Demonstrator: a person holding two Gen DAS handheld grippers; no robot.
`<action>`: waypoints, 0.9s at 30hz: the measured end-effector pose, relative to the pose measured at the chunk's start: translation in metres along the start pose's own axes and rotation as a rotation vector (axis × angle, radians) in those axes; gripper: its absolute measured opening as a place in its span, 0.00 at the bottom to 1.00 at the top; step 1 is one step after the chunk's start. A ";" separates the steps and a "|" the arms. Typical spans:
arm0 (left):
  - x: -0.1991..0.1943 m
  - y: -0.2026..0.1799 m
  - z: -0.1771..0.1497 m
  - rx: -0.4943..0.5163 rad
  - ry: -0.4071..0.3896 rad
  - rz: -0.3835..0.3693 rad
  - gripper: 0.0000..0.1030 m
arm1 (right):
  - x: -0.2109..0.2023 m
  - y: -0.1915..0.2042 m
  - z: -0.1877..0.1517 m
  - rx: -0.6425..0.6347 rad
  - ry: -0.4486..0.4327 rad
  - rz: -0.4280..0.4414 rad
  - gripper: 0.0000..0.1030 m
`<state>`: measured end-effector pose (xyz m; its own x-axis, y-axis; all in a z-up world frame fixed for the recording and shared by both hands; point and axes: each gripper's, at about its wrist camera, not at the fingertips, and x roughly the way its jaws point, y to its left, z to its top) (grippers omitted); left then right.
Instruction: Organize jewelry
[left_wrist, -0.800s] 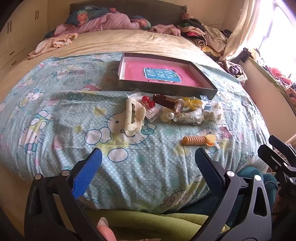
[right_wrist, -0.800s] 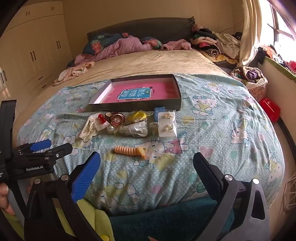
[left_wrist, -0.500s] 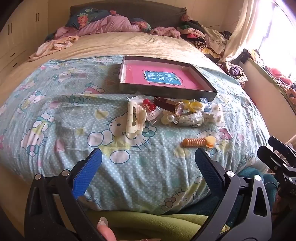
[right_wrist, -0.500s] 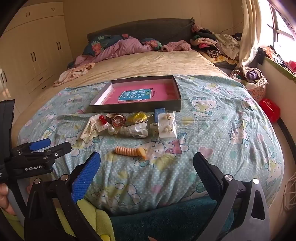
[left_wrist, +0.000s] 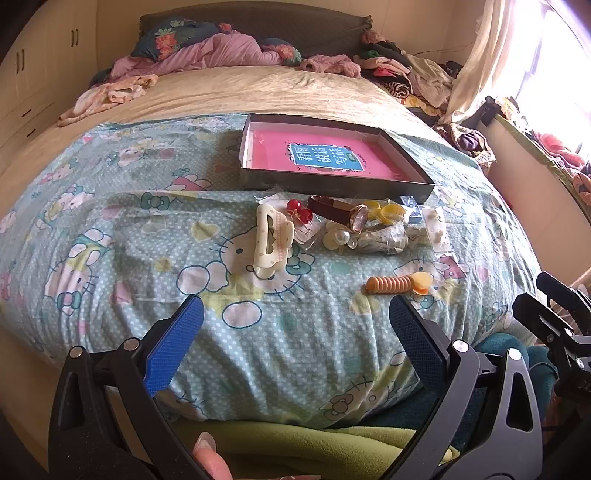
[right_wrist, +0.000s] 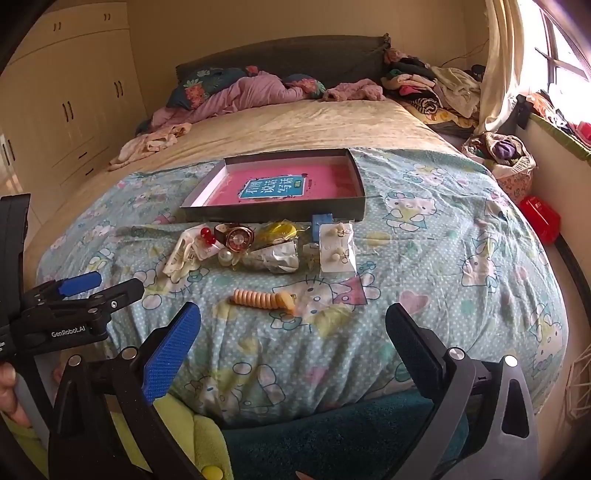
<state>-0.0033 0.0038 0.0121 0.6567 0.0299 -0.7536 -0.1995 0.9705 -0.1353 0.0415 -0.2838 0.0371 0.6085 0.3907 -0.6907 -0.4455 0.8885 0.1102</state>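
Note:
Jewelry lies in a loose pile on the Hello Kitty bedspread in front of a dark shallow box with a pink bottom. I see a cream hair claw, red bead earrings, a brown-strap watch, pearl earrings on a white card and an orange spiral hair tie. My left gripper and right gripper are both open and empty, held near the bed's front edge, short of the hair tie.
Crumpled plastic packets and a yellow piece sit among the jewelry. Pillows and bedding are at the headboard, piled clothes at the back right. A red box lies on the floor at the right.
Both grippers have edged slightly forward and tilted down toward the bed; the jewelry sits lower in both views. Nothing was grasped or moved.

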 end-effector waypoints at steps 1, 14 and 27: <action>0.000 0.000 0.000 0.001 0.000 -0.001 0.91 | 0.000 0.000 0.000 0.001 -0.001 0.002 0.96; -0.002 0.001 0.002 0.001 -0.004 -0.001 0.91 | -0.001 0.002 0.000 -0.004 0.000 0.004 0.96; -0.004 0.001 0.006 0.012 -0.010 0.001 0.91 | -0.001 0.006 0.000 -0.012 0.004 0.009 0.96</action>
<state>-0.0011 0.0065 0.0187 0.6635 0.0329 -0.7475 -0.1916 0.9732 -0.1273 0.0384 -0.2791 0.0389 0.6016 0.3981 -0.6925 -0.4588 0.8819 0.1084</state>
